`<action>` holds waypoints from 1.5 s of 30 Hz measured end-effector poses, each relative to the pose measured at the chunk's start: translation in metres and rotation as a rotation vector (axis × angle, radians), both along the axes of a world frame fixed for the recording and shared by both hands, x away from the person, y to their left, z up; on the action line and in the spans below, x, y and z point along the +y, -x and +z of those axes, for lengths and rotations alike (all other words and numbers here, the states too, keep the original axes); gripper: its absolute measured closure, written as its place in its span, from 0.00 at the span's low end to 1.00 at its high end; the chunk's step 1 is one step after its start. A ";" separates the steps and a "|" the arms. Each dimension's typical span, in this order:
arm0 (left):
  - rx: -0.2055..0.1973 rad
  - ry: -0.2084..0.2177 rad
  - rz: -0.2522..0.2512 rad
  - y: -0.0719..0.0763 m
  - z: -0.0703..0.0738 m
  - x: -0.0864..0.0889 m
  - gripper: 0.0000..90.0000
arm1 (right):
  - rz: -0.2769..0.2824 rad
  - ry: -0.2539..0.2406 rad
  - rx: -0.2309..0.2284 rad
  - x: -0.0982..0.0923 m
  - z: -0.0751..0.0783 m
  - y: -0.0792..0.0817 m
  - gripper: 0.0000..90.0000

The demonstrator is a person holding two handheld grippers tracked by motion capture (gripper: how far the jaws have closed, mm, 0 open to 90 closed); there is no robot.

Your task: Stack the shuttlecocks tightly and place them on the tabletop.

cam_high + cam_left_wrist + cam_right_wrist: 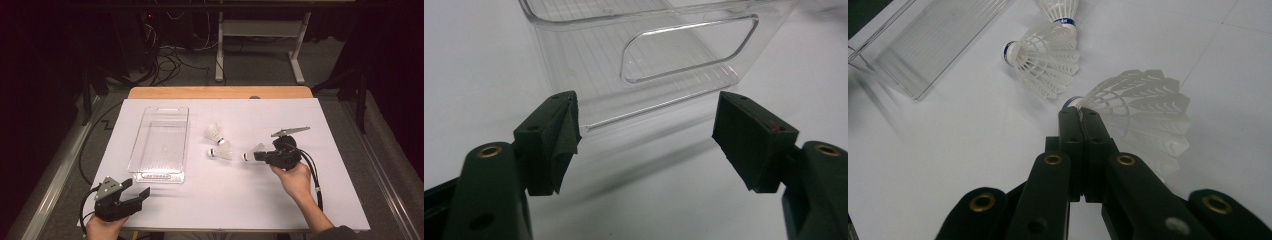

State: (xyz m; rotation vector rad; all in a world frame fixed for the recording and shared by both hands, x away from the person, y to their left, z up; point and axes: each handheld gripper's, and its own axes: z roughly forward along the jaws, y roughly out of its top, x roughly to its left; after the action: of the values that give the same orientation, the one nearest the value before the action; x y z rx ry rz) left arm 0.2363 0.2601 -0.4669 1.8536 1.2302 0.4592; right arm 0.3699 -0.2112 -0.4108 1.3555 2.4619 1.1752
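Three white shuttlecocks are lying or being held on the white table (320, 200), along with one clear plastic bin (161, 145) and two hand-held grippers.

The right gripper (256, 156) is pinching its jaws tightly together on one shuttlecock (1138, 107). In the right gripper view the two black fingers (1070, 132) are pressing flat against each other, and their tips are meeting right at the cork end, where the feather skirt begins. The skirt is fanning out beyond and to the right of the fingertips, and it is looking blurred at its lower edge. Whether this shuttlecock is resting on the table or being lifted clear of it, I cannot tell.

Ahead of those fingertips and to their left, a second shuttlecock (1045, 62) is lying on its side, its blue-banded cork pointing left. Just beyond it, a third shuttlecock (1060, 12) is standing with its skirt cut by the top edge; the two are lying close together, perhaps touching. Both are sitting between the closed fingers and the bin, which is lying farther off to the left.

The left gripper (135, 191) is holding its jaws wide apart with nothing between them. In the left gripper view the pads (564, 135) are framing the near end wall of the bin, with its slot handle, a little way ahead of the fingertips and not touching them. The bin is sitting empty and upright.
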 end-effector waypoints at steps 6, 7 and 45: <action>-0.001 -0.001 -0.002 0.000 0.000 0.000 0.31 | -0.001 -0.003 0.002 0.003 0.000 -0.003 1.00; 0.000 -0.003 -0.003 0.000 0.000 0.000 0.31 | 0.000 -0.002 -0.001 0.003 0.000 -0.004 1.00; 0.001 -0.008 -0.014 0.000 0.000 -0.001 0.31 | 0.019 -0.021 0.012 0.031 -0.006 -0.025 1.00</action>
State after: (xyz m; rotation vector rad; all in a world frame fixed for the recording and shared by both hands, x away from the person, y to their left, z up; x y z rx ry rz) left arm 0.2365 0.2596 -0.4672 1.8680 1.2165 0.4559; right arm 0.3946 -0.1801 -0.4166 1.3510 2.4836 1.2037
